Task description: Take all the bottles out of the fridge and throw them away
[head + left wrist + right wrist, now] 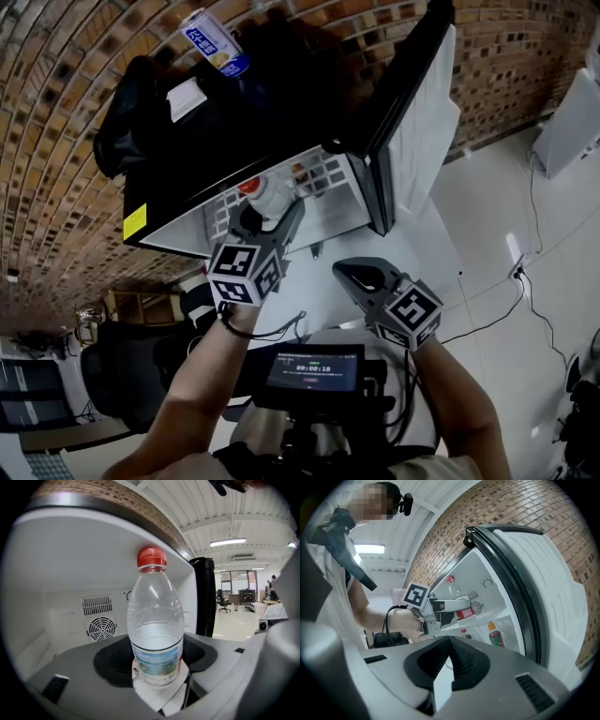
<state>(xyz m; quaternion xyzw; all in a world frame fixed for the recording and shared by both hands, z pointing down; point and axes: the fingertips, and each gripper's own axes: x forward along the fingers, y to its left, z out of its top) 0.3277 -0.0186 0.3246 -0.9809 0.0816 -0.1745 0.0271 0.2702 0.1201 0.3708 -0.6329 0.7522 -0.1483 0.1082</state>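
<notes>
A clear water bottle [265, 195] [156, 630] [451, 585] with a red cap and a printed label stands upright at the fridge's mouth, about one third full. My left gripper [272, 220] [157, 670] [451, 605] is shut on its lower body, the pads pressing its sides. My right gripper [352, 272] [449, 665] hangs shut and empty in front of the fridge, right of the left one. Further in, a bottle of dark red drink with an orange cap [496, 636] and another red-capped bottle [464, 632] stand on a lower shelf.
The small black fridge [281, 131] stands against a brick wall, its door [412, 122] [534, 592] swung open to the right. A black bag [131, 117] and a blue-white can [214, 42] lie on top. A round fan grille [101, 628] marks the back wall.
</notes>
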